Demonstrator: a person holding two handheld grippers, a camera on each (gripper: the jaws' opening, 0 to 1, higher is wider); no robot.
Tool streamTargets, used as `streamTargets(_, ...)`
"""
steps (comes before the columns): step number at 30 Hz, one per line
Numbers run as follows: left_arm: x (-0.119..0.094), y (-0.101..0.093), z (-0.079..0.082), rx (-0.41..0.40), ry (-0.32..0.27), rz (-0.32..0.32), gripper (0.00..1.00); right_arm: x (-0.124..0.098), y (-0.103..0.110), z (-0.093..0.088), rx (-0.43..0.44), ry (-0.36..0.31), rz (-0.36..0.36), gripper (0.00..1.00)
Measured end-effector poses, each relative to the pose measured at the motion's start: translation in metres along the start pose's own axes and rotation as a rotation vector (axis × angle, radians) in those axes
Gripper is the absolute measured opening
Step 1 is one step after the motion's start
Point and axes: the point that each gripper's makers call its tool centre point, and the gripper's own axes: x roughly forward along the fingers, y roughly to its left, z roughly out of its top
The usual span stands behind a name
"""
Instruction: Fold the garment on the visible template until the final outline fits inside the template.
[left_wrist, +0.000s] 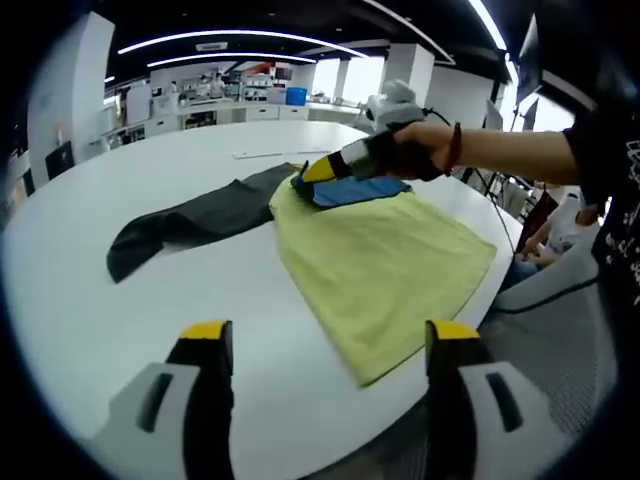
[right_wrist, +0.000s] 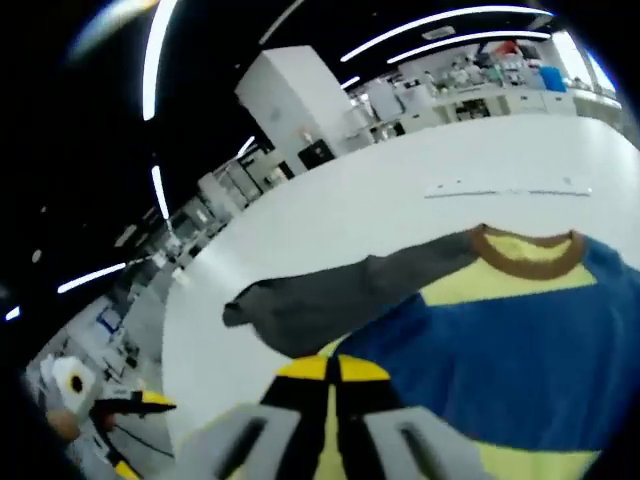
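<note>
The garment (left_wrist: 375, 255) lies on the white round table (left_wrist: 150, 290). Its yellow body is spread toward the near right edge, and a grey sleeve (left_wrist: 190, 225) stretches left. A blue chest panel (left_wrist: 355, 190) sits at the far end. My left gripper (left_wrist: 328, 335) hangs open above the near table edge, with nothing between its jaws. A hand holds my right gripper (left_wrist: 322, 170) at the blue panel. In the right gripper view the right gripper (right_wrist: 331, 368) has its yellow tips pressed together at the garment (right_wrist: 500, 360), below the brown collar (right_wrist: 525, 255) and grey sleeve (right_wrist: 330, 295).
A thin pale strip (left_wrist: 268, 153) lies on the table beyond the garment, also seen as the strip (right_wrist: 505, 190). A seated person (left_wrist: 545, 235) and a chair are past the right table edge. Counters and shelves (left_wrist: 230, 95) line the far wall.
</note>
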Motion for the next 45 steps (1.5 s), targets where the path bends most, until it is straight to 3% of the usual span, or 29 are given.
streamTargets(7,-0.004,0.005,-0.001,-0.008,-0.004,0.016,0.77,-0.005,-0.018,-0.010,-0.058,0.054,-0.062,0.20)
streamTargets(13,-0.003,0.008,0.002,-0.001,-0.008,0.034,0.87,-0.022,-0.027,0.003,-0.143,0.013,-0.129,0.49)
streamTargets(20,-0.002,0.010,0.006,0.009,-0.014,0.047,0.96,-0.037,-0.045,0.010,-0.247,0.018,-0.187,0.74)
streamTargets(24,-0.002,0.010,0.010,0.013,-0.018,0.045,0.99,-0.059,-0.053,0.006,-0.272,0.024,-0.224,0.85)
streamTargets(32,-0.002,0.011,0.012,0.024,-0.001,0.048,0.99,-0.098,-0.089,0.007,-0.270,0.006,-0.291,0.89)
streamTargets(37,-0.001,0.010,0.012,0.031,0.005,0.047,0.99,-0.131,-0.123,0.004,-0.286,-0.002,-0.370,0.81)
streamTargets(45,0.001,0.010,0.015,0.034,0.002,0.048,0.99,-0.170,-0.158,-0.008,-0.248,-0.002,-0.442,0.72)
